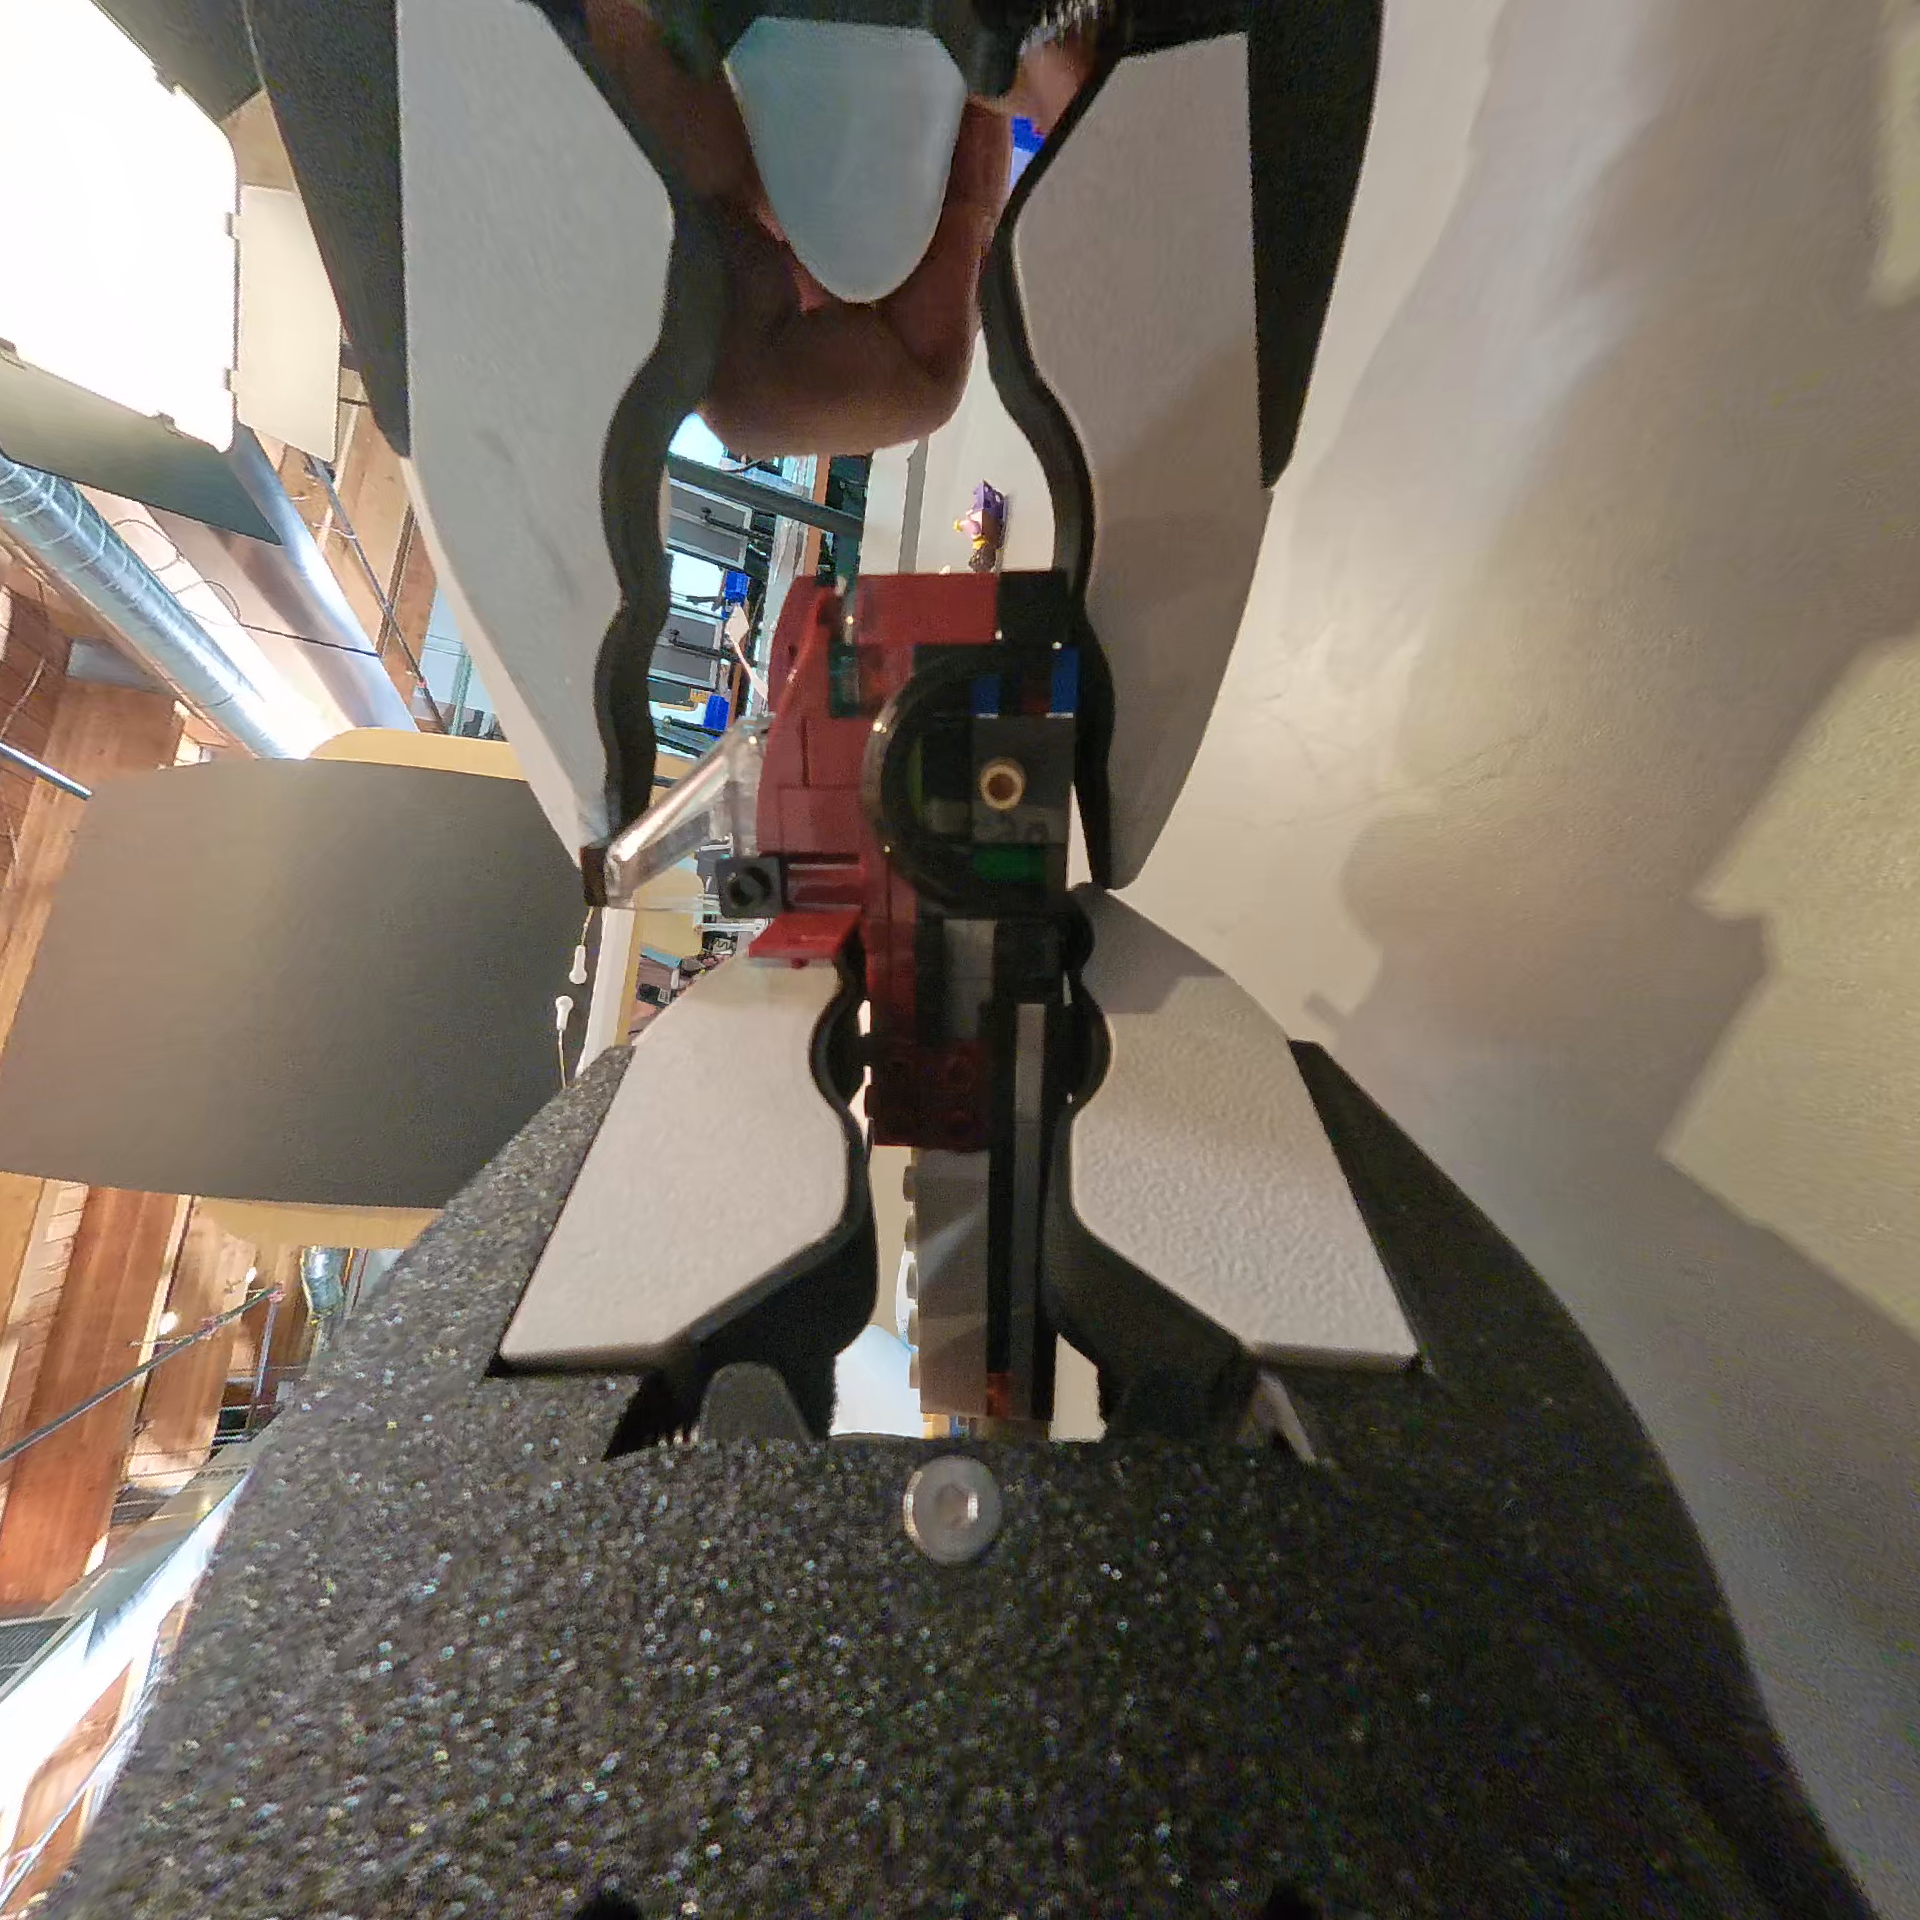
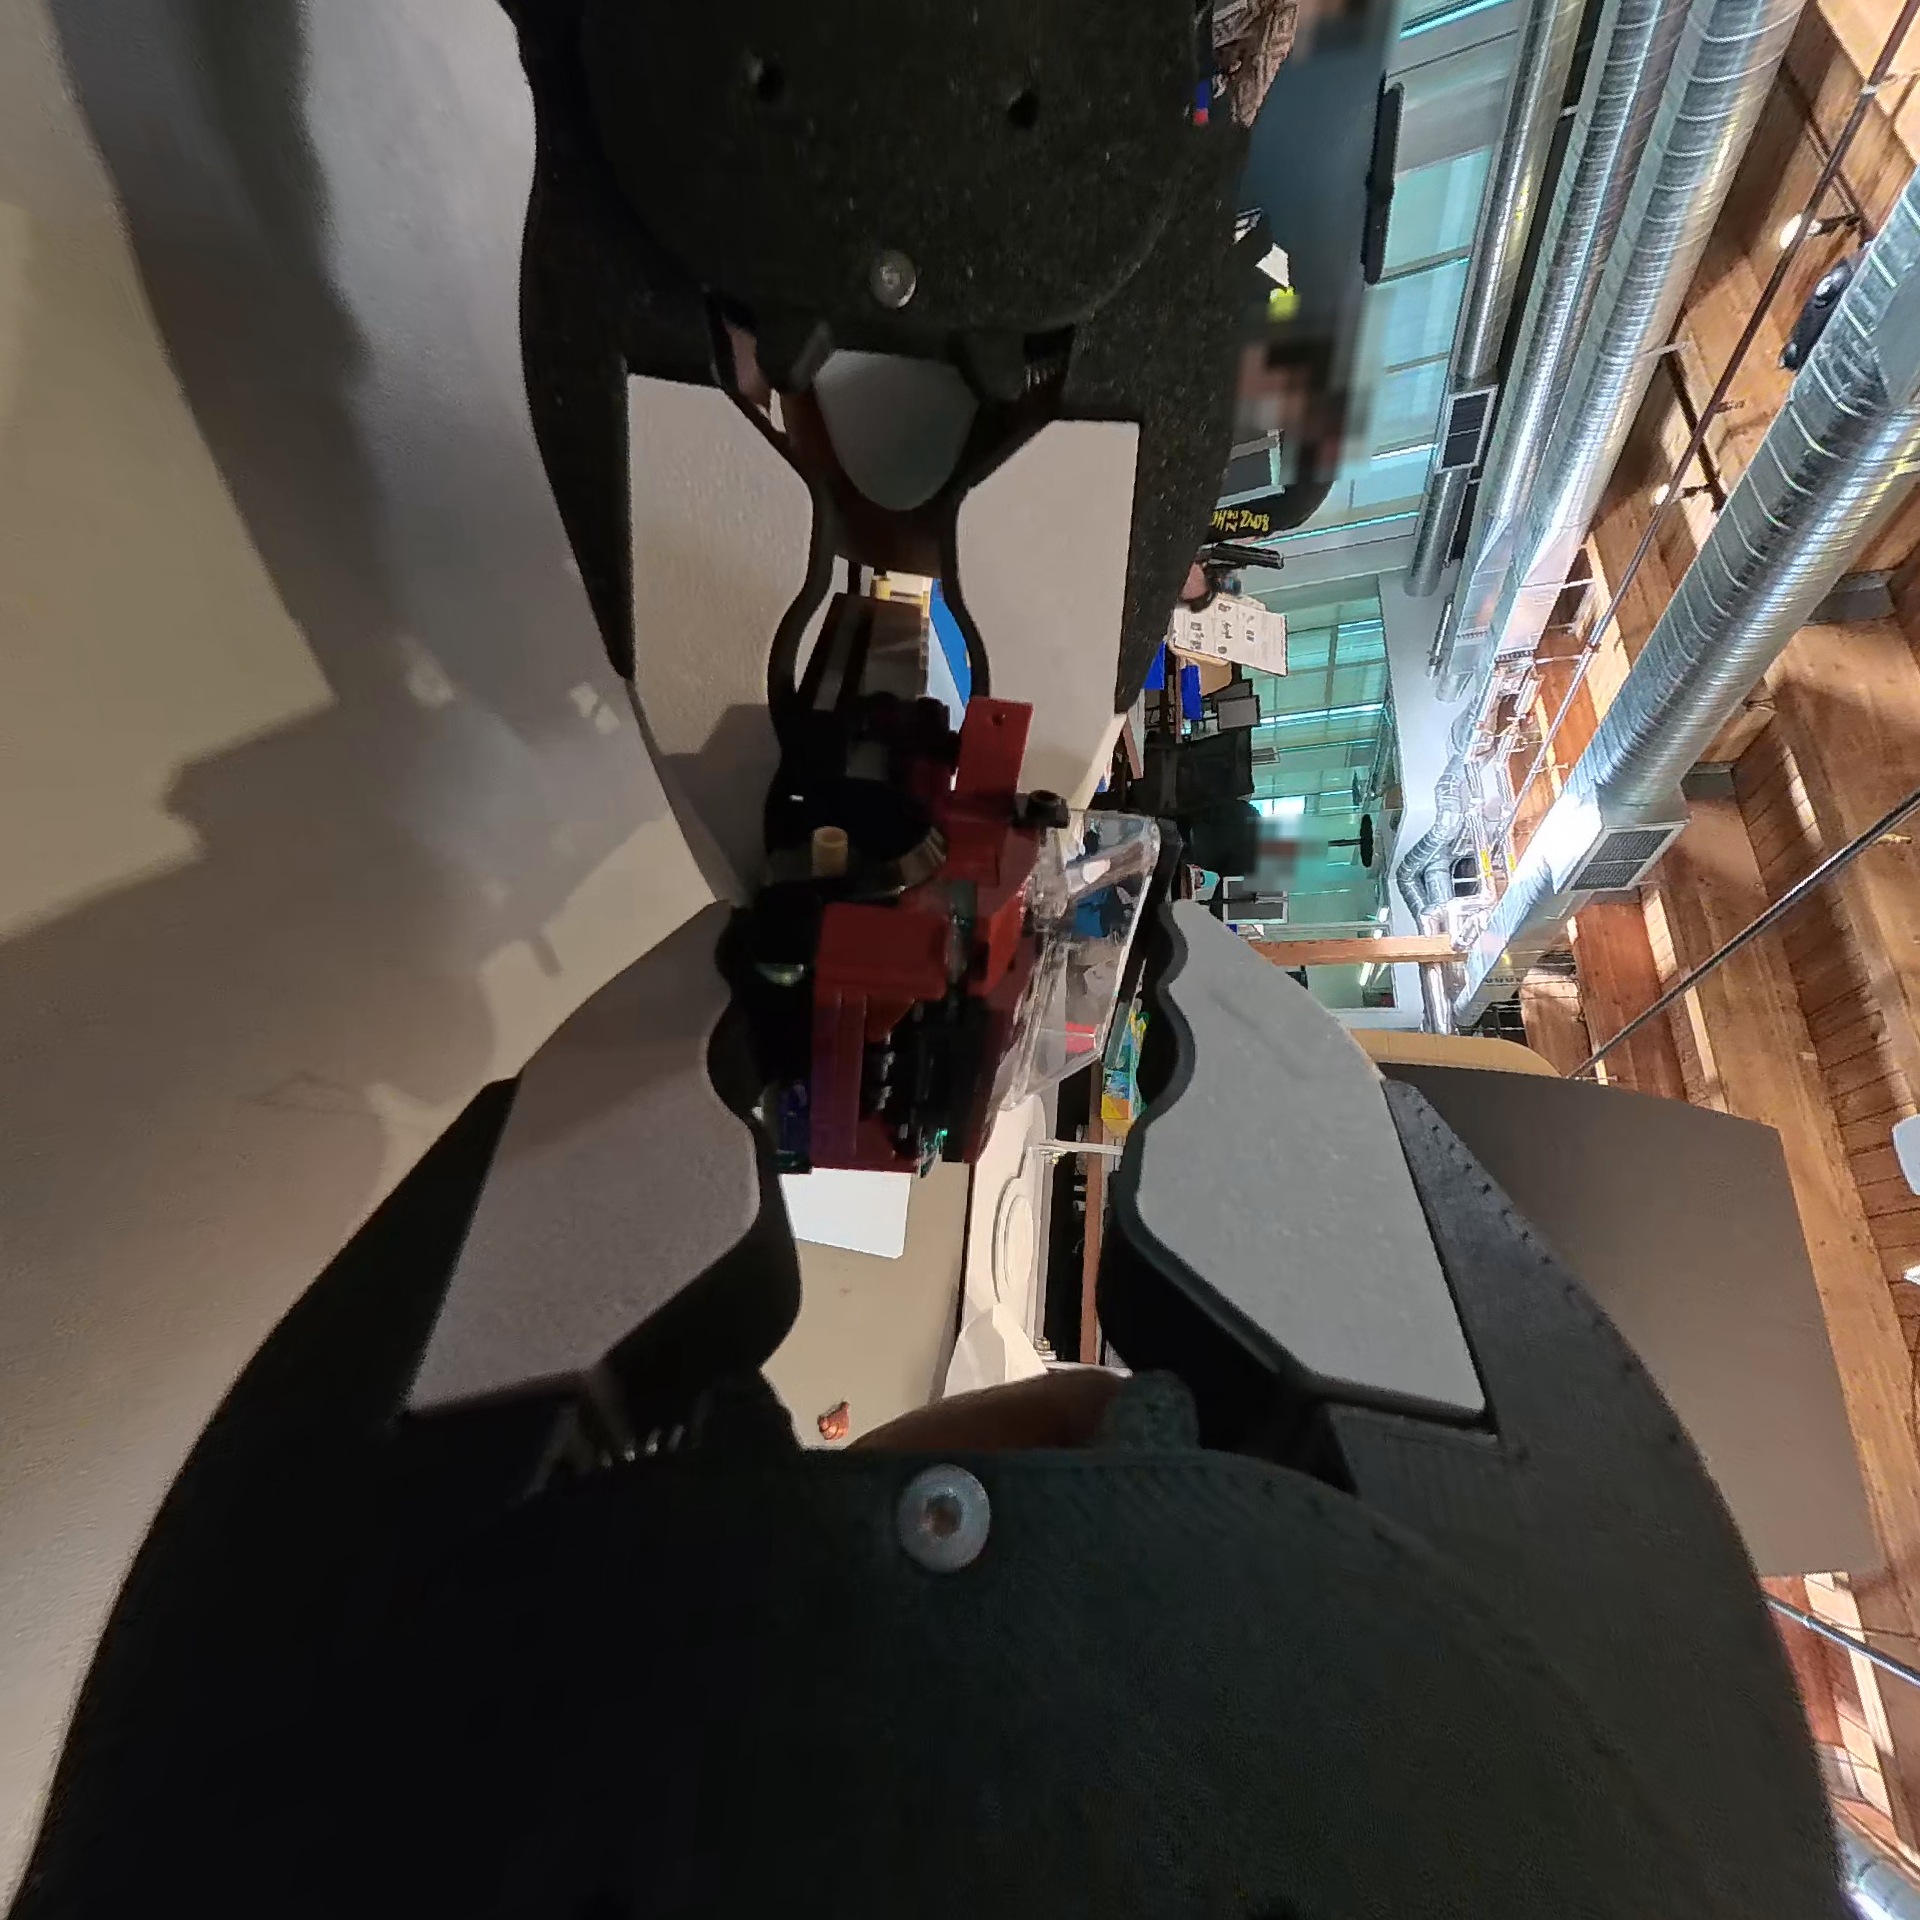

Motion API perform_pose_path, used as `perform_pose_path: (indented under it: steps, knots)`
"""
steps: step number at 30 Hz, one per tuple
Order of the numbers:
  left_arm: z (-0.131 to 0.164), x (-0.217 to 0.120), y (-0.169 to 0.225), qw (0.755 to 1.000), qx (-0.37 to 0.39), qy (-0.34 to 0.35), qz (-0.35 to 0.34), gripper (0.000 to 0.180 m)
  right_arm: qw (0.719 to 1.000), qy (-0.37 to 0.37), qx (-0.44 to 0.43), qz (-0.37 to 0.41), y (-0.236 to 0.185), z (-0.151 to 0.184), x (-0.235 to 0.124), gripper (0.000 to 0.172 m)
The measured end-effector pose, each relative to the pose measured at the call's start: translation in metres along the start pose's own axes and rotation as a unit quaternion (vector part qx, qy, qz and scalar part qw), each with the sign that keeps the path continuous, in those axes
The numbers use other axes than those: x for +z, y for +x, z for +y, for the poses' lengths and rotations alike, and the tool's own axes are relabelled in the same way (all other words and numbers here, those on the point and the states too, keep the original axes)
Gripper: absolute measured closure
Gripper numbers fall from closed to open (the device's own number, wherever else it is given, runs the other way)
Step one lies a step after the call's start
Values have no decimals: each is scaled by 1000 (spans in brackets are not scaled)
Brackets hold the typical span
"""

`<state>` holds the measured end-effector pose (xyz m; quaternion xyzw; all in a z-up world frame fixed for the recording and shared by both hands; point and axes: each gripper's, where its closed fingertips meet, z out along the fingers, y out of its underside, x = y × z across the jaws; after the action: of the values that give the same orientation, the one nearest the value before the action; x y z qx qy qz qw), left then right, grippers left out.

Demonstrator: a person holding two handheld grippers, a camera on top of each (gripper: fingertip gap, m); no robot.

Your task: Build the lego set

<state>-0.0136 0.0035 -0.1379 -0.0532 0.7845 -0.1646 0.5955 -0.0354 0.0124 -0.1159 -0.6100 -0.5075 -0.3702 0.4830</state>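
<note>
A toy brick model point(image 1: 935, 727) in dark red and black, with a clear canopy piece point(image 1: 675, 821), hangs between my two grippers, which face each other. My left gripper point(image 1: 961, 997) is shut on the model's narrow black and grey end point(image 1: 997, 1195); both pads press its sides. My right gripper point(image 2: 945, 935) is shut on the model's wider body point(image 2: 883, 966). Its left pad point(image 2: 727, 997) lies on the black wheel side and its right pad point(image 2: 1169, 966) on the clear canopy point(image 2: 1081, 935). The right gripper also shows in the left wrist view point(image 1: 847, 873), and the left gripper in the right wrist view point(image 2: 883, 707).
A white surface point(image 1: 1507, 623) runs along one side. A dark panel point(image 1: 260, 987) stands on the other. A small purple figure point(image 1: 987, 520) and a small brown piece point(image 2: 836, 1421) sit on the white surface. Silver ducts point(image 2: 1766, 520) and wooden beams lie beyond. A hand point(image 1: 831, 364) is behind the right gripper.
</note>
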Motion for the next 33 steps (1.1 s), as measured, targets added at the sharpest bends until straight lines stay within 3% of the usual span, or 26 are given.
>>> perform_pose_path:
  steps: [9, 14, 23, 33]
  knots:
    - [1, -1, 1, 1000, -14, 19, -8, 146, 1000, 3, 31, -3, 0, 0, 1, 99]
    - [-2, -8, 3, 998, -34, 54, -10, 146, 997, 9, 71, -35, 3, 6, -4, 90]
    - [-15, -13, 4, 995, -30, 92, -14, 146, 997, 0, 57, -49, -5, 4, -3, 94]
    - [-13, -10, 2, 996, -28, 80, -25, 146, 999, -20, 23, -36, -3, 9, -2, 96]
